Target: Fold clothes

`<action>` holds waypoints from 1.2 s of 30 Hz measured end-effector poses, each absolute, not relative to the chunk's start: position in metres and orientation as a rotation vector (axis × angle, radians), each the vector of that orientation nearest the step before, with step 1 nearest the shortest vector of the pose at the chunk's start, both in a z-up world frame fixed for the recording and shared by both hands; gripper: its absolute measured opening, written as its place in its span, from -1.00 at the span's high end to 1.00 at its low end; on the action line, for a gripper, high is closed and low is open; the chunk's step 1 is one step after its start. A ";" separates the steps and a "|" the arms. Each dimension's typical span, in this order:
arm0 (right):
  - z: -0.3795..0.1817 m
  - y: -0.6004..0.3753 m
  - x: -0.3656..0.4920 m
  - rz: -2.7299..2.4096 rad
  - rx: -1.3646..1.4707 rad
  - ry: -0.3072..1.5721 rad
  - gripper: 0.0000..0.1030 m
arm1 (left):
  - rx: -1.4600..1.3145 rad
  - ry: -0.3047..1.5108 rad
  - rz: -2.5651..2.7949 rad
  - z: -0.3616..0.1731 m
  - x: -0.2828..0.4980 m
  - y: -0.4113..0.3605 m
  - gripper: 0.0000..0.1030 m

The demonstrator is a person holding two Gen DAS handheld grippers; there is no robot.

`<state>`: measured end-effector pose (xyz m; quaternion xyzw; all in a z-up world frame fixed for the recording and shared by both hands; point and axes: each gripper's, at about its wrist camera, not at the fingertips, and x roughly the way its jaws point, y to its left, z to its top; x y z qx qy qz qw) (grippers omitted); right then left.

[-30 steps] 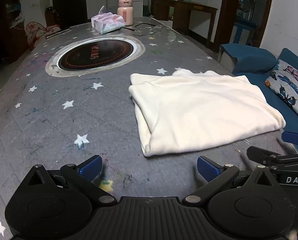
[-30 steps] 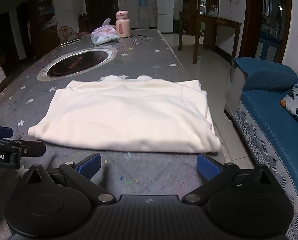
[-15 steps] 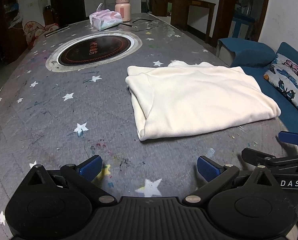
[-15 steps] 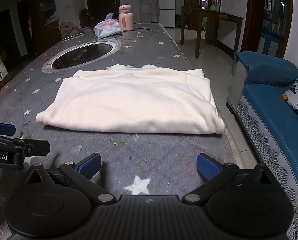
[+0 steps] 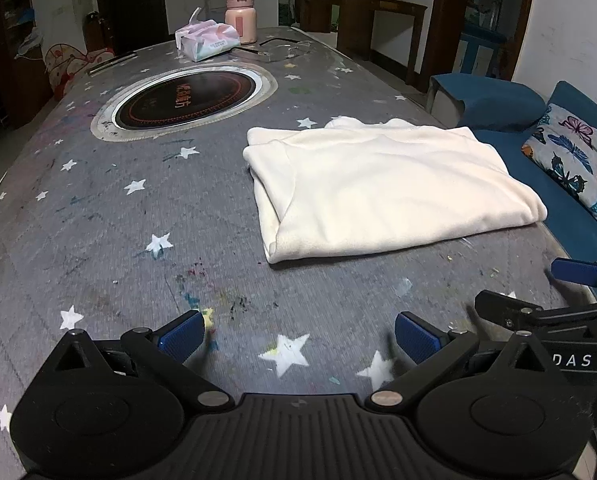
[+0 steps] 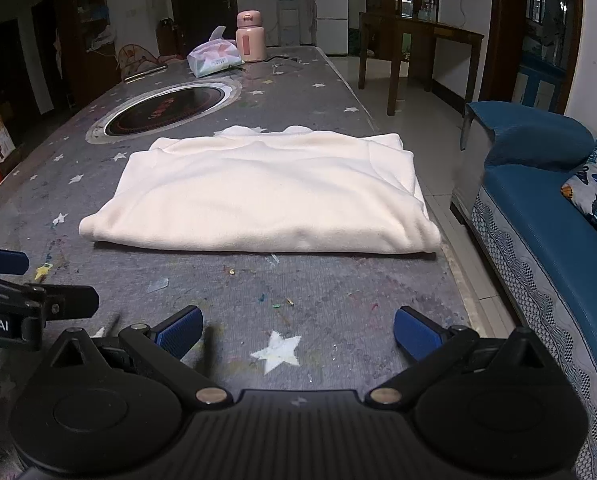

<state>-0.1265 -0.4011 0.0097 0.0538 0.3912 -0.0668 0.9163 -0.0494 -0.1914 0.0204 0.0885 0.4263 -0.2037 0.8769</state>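
On the desk (image 5: 98, 208) ahead of you | folded garment (image 6: 266, 196) is lying crosswise | both fingers are gaping wide, holding nothing | right gripper (image 6: 298, 332) is sitting squarer to it than left gripper (image 5: 298, 334).

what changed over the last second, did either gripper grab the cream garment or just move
Both grippers pulled back from the folded cream garment toward the near table edge, so more bare tablecloth now lies in front of each. The left gripper and right gripper kept their jaws open and empty; nothing was grabbed or released. The garment, tissue pack and pink bottle stayed put.
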 end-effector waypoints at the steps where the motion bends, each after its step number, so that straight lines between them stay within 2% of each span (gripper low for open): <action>1: 0.010 -0.401 -0.127 -0.137 0.111 0.804 -1.00 | 0.184 0.889 -0.425 0.021 -0.050 -0.191 -1.00; 36: 0.024 -0.391 -0.147 -0.121 0.099 0.776 -1.00 | 0.197 0.846 -0.440 0.036 -0.071 -0.194 -1.00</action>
